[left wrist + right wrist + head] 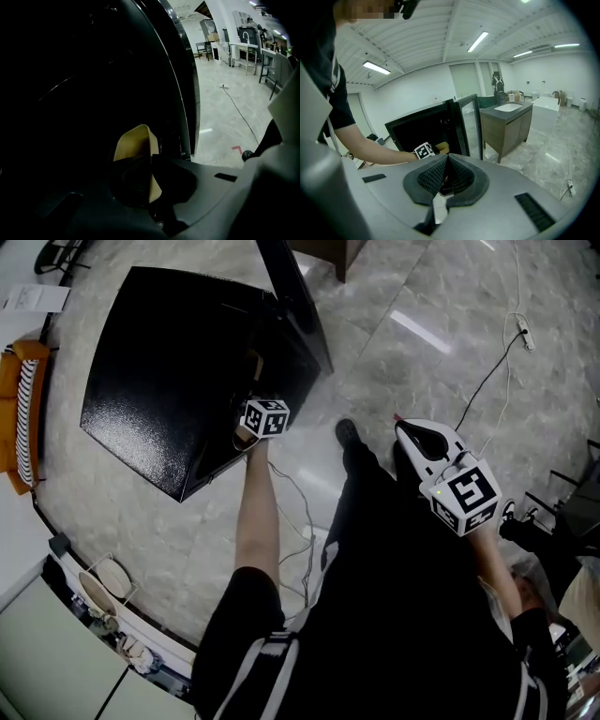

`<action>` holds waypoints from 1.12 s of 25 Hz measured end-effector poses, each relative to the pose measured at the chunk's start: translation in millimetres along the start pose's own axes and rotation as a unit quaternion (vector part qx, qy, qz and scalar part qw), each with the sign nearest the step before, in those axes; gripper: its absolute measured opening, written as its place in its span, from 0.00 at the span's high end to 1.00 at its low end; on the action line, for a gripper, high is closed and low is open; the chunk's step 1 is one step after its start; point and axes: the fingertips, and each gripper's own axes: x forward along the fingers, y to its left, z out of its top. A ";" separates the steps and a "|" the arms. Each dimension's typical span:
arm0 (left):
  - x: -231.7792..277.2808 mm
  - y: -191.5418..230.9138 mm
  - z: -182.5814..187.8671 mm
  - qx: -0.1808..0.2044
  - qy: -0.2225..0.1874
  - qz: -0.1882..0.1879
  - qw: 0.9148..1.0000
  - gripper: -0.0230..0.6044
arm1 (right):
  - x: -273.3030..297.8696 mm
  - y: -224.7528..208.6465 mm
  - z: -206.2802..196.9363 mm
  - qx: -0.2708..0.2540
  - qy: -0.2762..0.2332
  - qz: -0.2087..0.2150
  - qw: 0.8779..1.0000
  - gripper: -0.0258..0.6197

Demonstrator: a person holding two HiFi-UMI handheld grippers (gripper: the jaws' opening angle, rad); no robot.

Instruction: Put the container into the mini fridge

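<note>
The person's bare left forearm stretches straight ahead, away from the body, from a black short sleeve. At its end the left tongs, dark plastic with a black-and-white marker cube, point forward, their jaws pinched on the thin wall of a tan paper container. The right forearm stays close to the body with the elbow bent. The right tongs, pale grey plastic with ribbed black pads, are held level, jaws pressed together with nothing between them.
</note>
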 end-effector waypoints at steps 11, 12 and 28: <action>16.8 11.1 -10.6 -0.006 0.027 0.001 1.000 0.89 | -3.1 -6.9 -2.8 0.004 0.002 -0.016 1.000 0.93; 17.7 11.5 -11.6 -0.006 0.028 0.002 1.000 0.89 | -3.4 -7.8 -2.8 0.005 0.002 -0.017 1.000 0.93; 6.6 12.0 -7.6 -0.004 0.025 0.009 1.000 0.89 | -9.3 -15.9 0.2 0.011 -0.010 -0.017 1.000 0.93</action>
